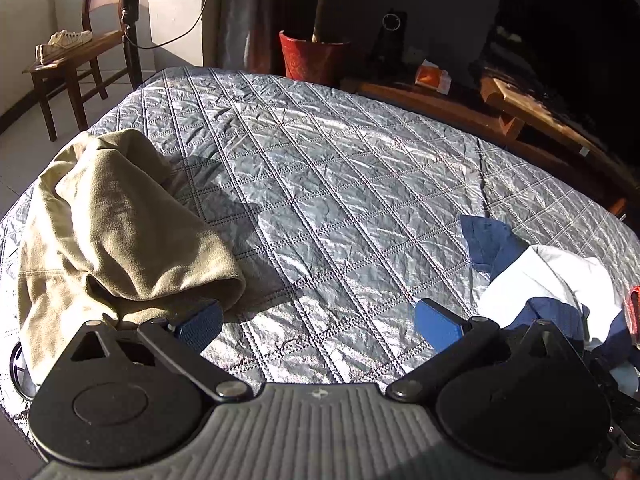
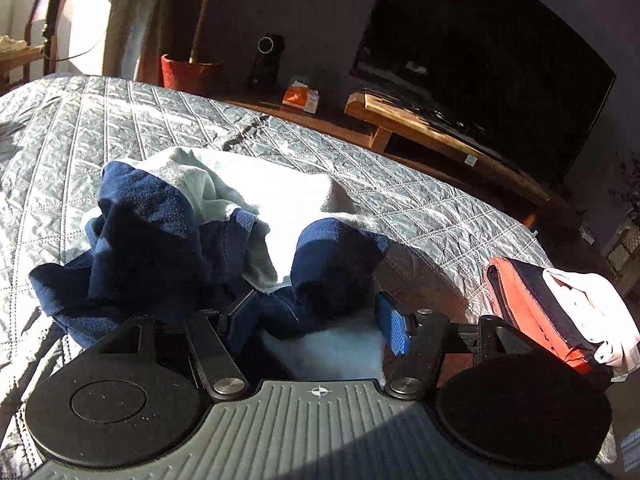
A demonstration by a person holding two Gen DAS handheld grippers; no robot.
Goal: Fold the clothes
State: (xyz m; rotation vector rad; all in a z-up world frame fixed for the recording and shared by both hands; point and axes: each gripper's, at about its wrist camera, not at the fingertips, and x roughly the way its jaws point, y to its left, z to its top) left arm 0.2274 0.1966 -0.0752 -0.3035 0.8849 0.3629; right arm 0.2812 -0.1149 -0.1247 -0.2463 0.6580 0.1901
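Note:
A crumpled beige garment (image 1: 116,236) lies at the left of the grey quilted bed cover (image 1: 320,184). My left gripper (image 1: 318,326) stands open above the bare quilt, its left blue pad beside the beige cloth's edge. A crumpled navy and white garment (image 1: 536,280) lies to its right. In the right wrist view the same navy and white garment (image 2: 224,232) is heaped straight ahead. My right gripper (image 2: 318,326) is open, and folds of that cloth lie between its blue pads (image 2: 394,330).
A red and black folded item with white cloth (image 2: 556,312) lies at the bed's right edge. Beyond the bed are a red plant pot (image 1: 312,58), a wooden bench (image 2: 440,128), a dark television (image 2: 480,60) and a wooden chair with shoes (image 1: 68,52).

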